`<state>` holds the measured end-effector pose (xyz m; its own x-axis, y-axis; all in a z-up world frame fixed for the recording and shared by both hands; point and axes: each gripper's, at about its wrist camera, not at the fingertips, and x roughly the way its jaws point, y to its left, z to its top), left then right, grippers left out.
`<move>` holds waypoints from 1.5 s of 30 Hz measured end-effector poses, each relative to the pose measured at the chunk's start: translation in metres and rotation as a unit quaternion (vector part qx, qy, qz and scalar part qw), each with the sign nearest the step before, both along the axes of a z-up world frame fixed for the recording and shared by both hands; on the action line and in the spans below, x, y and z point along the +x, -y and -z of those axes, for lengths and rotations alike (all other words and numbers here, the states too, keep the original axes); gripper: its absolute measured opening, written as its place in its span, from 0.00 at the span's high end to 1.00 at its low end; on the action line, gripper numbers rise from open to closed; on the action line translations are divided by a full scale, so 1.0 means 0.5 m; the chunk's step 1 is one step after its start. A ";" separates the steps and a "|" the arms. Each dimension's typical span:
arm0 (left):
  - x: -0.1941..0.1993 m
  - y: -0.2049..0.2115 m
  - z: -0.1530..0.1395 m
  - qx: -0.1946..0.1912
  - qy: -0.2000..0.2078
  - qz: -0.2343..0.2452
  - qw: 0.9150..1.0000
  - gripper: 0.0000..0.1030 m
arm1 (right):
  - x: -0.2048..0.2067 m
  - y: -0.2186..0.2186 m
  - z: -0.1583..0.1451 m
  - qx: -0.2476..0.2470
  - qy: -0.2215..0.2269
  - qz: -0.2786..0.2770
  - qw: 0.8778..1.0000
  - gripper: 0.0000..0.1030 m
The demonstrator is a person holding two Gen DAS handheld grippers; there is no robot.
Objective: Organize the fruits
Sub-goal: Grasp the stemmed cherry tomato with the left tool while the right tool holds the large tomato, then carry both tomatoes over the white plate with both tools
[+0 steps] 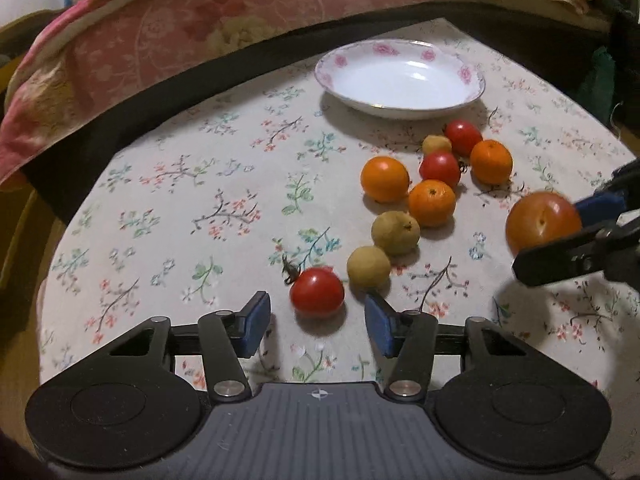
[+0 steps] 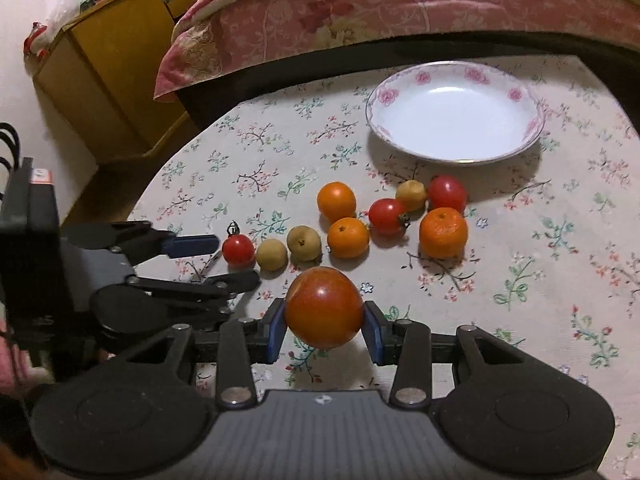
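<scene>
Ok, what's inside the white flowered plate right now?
Nothing shows in the plate; its white inside looks bare in both views. All the loose fruit lies on the tablecloth in front of it. What's beneath the plate is hidden.

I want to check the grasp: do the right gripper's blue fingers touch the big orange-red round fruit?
Touching. The right wrist view shows both blue fingers pressed against the sides of the big orange-red round fruit, no gap.

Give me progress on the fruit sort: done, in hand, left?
Done: nothing yet; the plate holds no fruit. In hand: the right gripper is shut on a large tomato; the left gripper is open near a small tomato. Left: nine fruits on the tablecloth.
</scene>
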<state>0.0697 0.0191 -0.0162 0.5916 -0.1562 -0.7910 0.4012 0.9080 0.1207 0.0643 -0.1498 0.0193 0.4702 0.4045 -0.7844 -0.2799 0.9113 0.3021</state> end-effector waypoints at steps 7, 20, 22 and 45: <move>0.012 0.001 -0.002 -0.026 -0.010 -0.006 1.000 0.58 | 0.016 0.003 0.022 0.002 -0.022 0.006 1.000 0.63; 0.008 0.000 -0.008 -0.034 -0.023 -0.017 0.999 0.65 | 0.024 0.008 0.040 -0.008 -0.024 0.012 1.000 0.63; 0.005 0.002 -0.015 -0.042 -0.025 -0.017 0.999 0.64 | 0.025 0.007 0.041 -0.010 -0.023 0.010 1.000 0.63; 0.018 0.078 -0.058 -0.025 -0.011 -0.022 0.999 0.64 | 0.024 0.010 0.022 -0.005 0.004 0.018 1.000 0.63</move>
<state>0.0787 -0.0201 0.0127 0.5813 -0.1702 -0.7957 0.3626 0.9296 0.0660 0.0761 -0.1547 0.0085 0.4907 0.3792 -0.7845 -0.2490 0.9238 0.2908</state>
